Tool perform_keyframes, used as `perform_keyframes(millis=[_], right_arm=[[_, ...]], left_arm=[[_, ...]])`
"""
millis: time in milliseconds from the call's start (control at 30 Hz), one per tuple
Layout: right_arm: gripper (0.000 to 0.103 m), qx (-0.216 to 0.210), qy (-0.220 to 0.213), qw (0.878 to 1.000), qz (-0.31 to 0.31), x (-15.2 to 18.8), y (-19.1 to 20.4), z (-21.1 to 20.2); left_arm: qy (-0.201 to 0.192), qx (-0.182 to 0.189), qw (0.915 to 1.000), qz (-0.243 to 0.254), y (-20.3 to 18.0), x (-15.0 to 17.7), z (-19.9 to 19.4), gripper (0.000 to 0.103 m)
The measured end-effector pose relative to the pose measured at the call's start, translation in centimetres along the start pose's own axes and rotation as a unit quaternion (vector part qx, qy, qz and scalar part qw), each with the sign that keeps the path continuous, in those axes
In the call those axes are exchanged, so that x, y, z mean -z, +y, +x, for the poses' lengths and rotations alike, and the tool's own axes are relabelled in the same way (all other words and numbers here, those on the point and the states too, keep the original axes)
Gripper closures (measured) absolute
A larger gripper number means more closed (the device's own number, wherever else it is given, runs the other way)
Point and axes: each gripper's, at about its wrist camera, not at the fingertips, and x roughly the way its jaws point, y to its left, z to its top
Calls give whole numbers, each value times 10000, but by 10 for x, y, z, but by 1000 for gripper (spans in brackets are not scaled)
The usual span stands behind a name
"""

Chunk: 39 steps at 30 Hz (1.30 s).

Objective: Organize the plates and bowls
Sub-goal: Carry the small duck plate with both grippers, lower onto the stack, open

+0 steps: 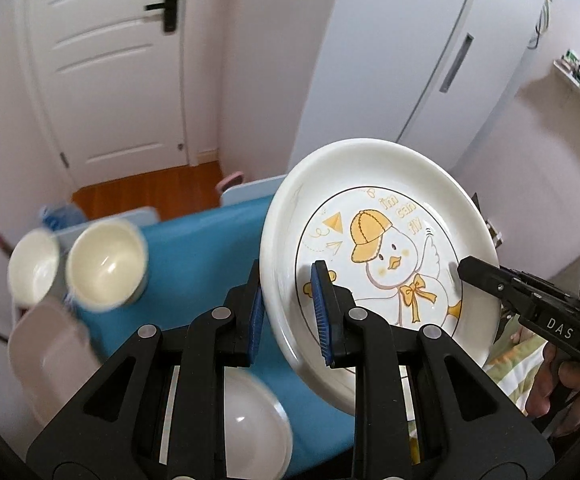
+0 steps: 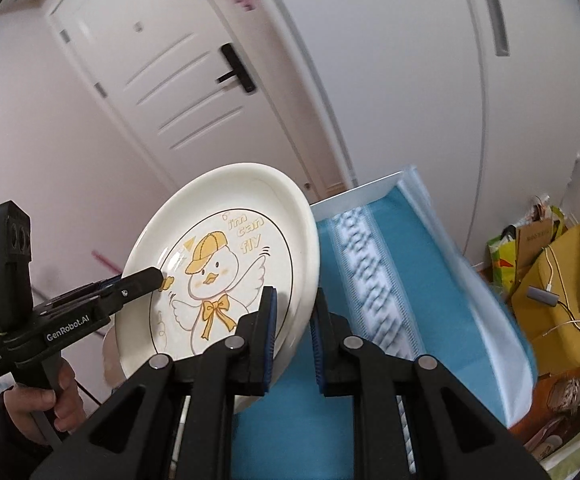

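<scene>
Two cream bowls (image 1: 77, 266) sit at the left on the blue-covered bench (image 1: 193, 240). The left claw (image 1: 287, 312) and right claw (image 2: 292, 334) each clamp the tilted, lifted white plate (image 1: 378, 240), printed with a yellow-capped duck.

Blue table (image 1: 193, 240) with two cream bowls (image 1: 105, 264), white bowl (image 1: 249, 424).

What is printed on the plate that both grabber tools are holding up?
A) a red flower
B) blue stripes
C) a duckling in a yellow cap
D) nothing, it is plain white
C: the plate, gripped at its rim by the left gripper and the right gripper, shows a cartoon duckling in a yellow cap and bow beside the words "i'm can fly".
</scene>
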Motion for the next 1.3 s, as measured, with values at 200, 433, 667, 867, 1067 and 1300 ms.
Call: perform_keyframes(millis=[200,433,667,867,1067,1300], right_arm=[[88,-311,250,9989,-238,46,36,-1],[88,-683,824,9923,-627,88,64,36],[88,-921,1279,9813,-1106,119,75,92],[88,-851,1404,9747,-1516,127,85,127],[88,-725,1486,9710,-1728,125,86,141],[88,-666,1570,9677,-1858,126,88,140]], left_arm=[[-45,-315,9990,-315,31,56,-46,83],[102,-733,9929,-930,69,118,-56,83],[333,-984,9801,-1689,116,176,-29,83],[509,-1046,9733,-1979,135,197,0,83],[577,-1117,9727,-1950,135,198,14,83],[712,-1400,9719,-1753,127,195,20,83]])
